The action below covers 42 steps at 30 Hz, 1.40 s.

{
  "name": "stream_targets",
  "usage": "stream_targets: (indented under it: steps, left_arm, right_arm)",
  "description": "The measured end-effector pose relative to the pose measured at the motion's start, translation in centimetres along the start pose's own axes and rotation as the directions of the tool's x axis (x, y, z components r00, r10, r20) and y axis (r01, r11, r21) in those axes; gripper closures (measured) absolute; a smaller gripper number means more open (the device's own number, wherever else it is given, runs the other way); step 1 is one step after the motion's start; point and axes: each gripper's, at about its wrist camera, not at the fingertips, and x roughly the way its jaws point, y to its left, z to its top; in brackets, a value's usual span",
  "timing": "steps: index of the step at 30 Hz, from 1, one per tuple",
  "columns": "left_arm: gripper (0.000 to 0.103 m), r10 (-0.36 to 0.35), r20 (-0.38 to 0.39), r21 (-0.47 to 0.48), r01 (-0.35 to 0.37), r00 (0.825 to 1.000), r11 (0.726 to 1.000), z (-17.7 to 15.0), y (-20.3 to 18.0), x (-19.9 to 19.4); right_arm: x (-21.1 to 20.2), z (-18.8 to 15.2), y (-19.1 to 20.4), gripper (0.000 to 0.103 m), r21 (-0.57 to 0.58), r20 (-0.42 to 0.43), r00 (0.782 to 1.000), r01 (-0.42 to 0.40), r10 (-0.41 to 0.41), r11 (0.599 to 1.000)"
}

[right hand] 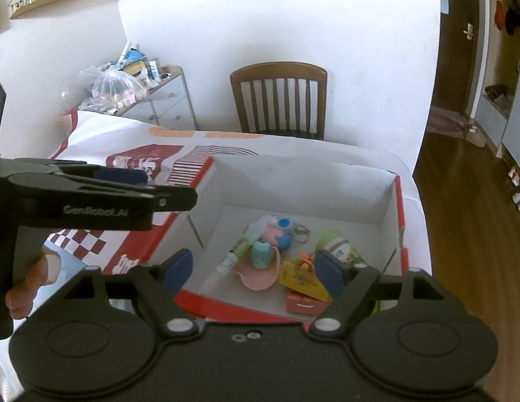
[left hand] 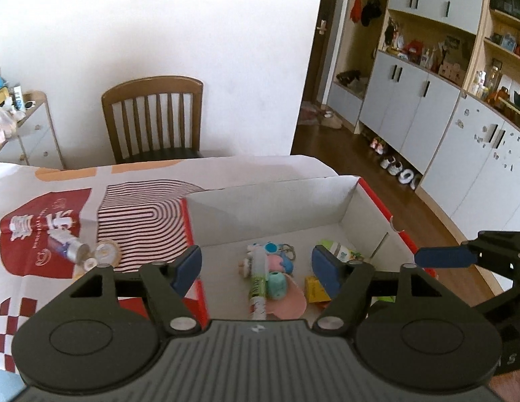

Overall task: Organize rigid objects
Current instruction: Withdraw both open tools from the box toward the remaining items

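Note:
A white box with a red rim (left hand: 276,207) stands on the patterned tablecloth (left hand: 42,288). It holds a green-and-white tube (left hand: 258,284), a teal cup (left hand: 276,284) on a pink dish (left hand: 290,305), a toy keychain (left hand: 276,254), a yellow carton (left hand: 315,289) and a green-white bottle (left hand: 340,251). My left gripper (left hand: 256,269) hangs open above the box (right hand: 293,184), nothing between its pads. My right gripper (right hand: 253,269) is open too, over the yellow carton (right hand: 300,278) and a red case (right hand: 303,303). Left of the box lie a small silver bottle (left hand: 67,246) and a clear lid (left hand: 105,251).
A wooden chair (left hand: 152,120) stands behind the table. Grey cabinets (left hand: 410,110) line the right wall, with shoes on the floor below. A cluttered drawer unit (right hand: 166,100) sits at the back left. A hand (right hand: 28,284) grips the left tool's handle.

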Motion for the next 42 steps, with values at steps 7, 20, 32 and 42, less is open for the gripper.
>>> stream_targets:
  steps: [7, 20, 32, 42]
  left_arm:
    - [0.023, -0.012, 0.025, -0.021, 0.012, 1.0, 1.0, -1.4, 3.5, -2.3]
    - [0.02, -0.019, 0.022, -0.057, 0.021, 1.0, 0.998, -3.5, 12.4, -4.6]
    - [0.001, 0.026, 0.054, -0.061, -0.022, 0.998, 0.998, -5.0, 20.0, -3.9]
    - [0.001, 0.067, 0.081, -0.081, -0.061, 0.994, 0.995, -4.3, 25.4, 0.4]
  right_arm:
    - [0.5, 0.5, 2.6, 0.011, 0.004, 0.015, 1.0, 0.007, -0.007, 1.0]
    - [2.6, 2.0, 9.3, 0.002, 0.018, 0.047, 0.999, 0.012, -0.013, 1.0]
    - [7.4, 4.0, 14.8, 0.001, 0.009, 0.013, 1.0, 0.026, -0.026, 1.0]
    - [12.7, 5.6, 17.6, 0.002, -0.032, -0.037, 0.998, 0.049, -0.05, 0.998]
